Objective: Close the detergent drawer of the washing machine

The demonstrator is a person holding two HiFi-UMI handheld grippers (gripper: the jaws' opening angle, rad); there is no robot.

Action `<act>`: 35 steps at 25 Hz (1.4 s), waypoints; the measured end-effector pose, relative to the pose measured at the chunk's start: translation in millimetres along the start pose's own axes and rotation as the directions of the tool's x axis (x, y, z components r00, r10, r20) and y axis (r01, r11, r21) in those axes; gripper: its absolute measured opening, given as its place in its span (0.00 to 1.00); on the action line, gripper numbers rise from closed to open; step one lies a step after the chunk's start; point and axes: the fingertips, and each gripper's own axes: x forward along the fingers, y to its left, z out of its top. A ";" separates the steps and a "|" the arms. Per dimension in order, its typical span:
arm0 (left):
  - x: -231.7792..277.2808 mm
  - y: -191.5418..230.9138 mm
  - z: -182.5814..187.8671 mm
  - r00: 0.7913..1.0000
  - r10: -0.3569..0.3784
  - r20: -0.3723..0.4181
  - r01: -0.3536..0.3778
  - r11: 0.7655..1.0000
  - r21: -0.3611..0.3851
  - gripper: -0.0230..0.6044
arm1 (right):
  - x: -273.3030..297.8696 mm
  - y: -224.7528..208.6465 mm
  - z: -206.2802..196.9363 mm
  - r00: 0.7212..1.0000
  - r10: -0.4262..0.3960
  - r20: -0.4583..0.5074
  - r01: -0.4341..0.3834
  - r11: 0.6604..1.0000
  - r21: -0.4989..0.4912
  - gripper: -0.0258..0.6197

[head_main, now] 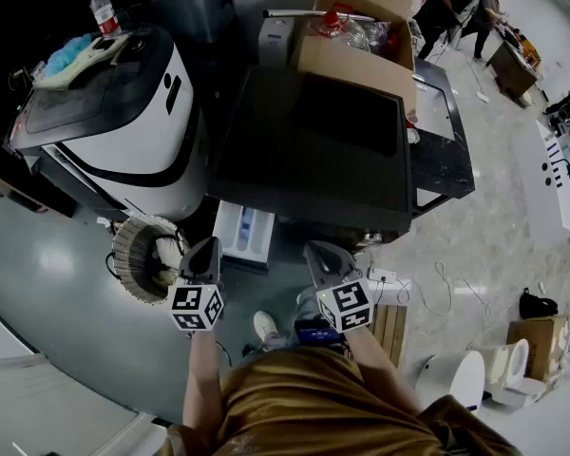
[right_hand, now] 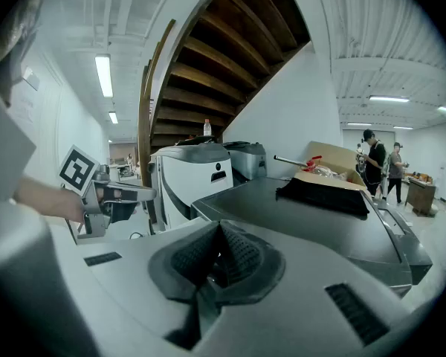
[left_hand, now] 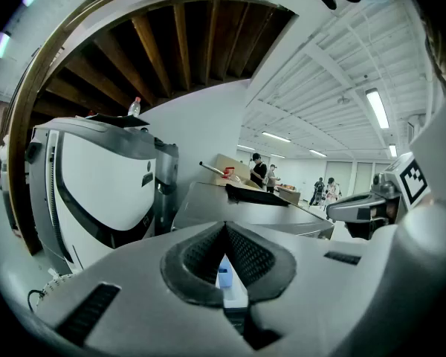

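The detergent drawer (head_main: 244, 237) stands pulled out of the washing machine (head_main: 313, 141) front, at lower centre of the head view. Its long axis runs from the machine front down the frame. The left claw (head_main: 206, 251) is closed on nothing and lies just beside the drawer's left edge, the nearer of the 2. The right claw (head_main: 321, 255), also closed and empty, lies further off at the right. The closing push probably runs up the frame, along that axis.
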 end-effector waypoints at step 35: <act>-6.6 3.9 -57.5 0.991 -0.074 -0.112 0.075 0.997 0.008 0.30 | 27.6 31.7 -30.1 0.985 0.144 -0.098 -0.145 0.989 0.003 0.06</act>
